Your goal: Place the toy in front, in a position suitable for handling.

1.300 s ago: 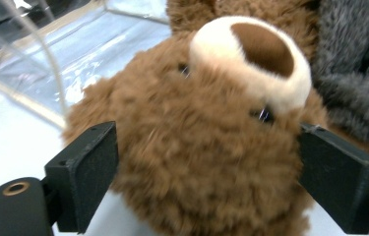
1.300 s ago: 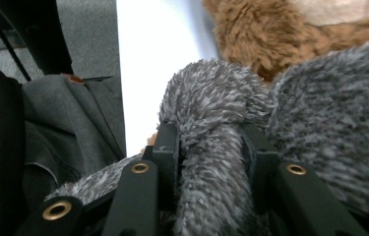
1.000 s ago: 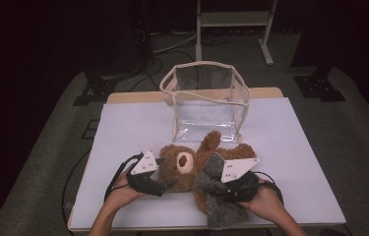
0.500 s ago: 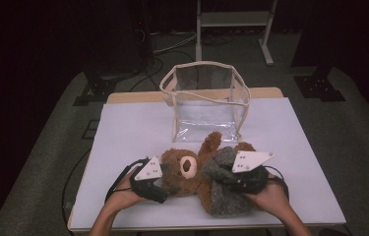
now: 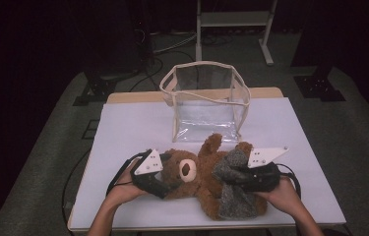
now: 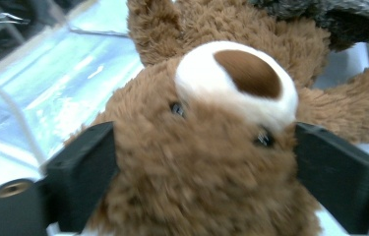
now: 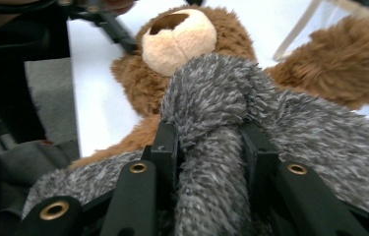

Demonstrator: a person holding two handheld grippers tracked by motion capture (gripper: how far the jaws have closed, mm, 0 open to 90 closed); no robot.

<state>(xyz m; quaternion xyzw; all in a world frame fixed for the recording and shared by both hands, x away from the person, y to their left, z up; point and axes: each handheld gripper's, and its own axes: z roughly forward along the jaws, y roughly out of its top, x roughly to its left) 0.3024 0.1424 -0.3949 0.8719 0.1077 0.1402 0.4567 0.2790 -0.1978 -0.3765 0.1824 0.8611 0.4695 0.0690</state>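
A brown teddy bear (image 5: 192, 172) lies on its back on the white table (image 5: 133, 128), head to the left. My left gripper (image 5: 169, 179) has its jaws on both sides of the bear's head (image 6: 211, 162), pads against the fur. These jaws have just been opening a little, with the head still between them. A grey fuzzy cloth (image 5: 233, 201) covers the bear's lower body. My right gripper (image 5: 231, 177) is shut on a bunched fold of that cloth (image 7: 211, 98). Beyond the fold, the right gripper view has the bear's muzzle (image 7: 177, 34).
A clear plastic bag (image 5: 206, 98) with a cream rim stands open at the back middle of the table, just beyond the bear's paws. Black cables trail from both grippers toward the front edge. A metal stand (image 5: 233, 19) sits on the floor behind.
My right gripper has moved to the right with the grey cloth in it, drawing the cloth along the bear's body. The left gripper has stayed at the bear's head.
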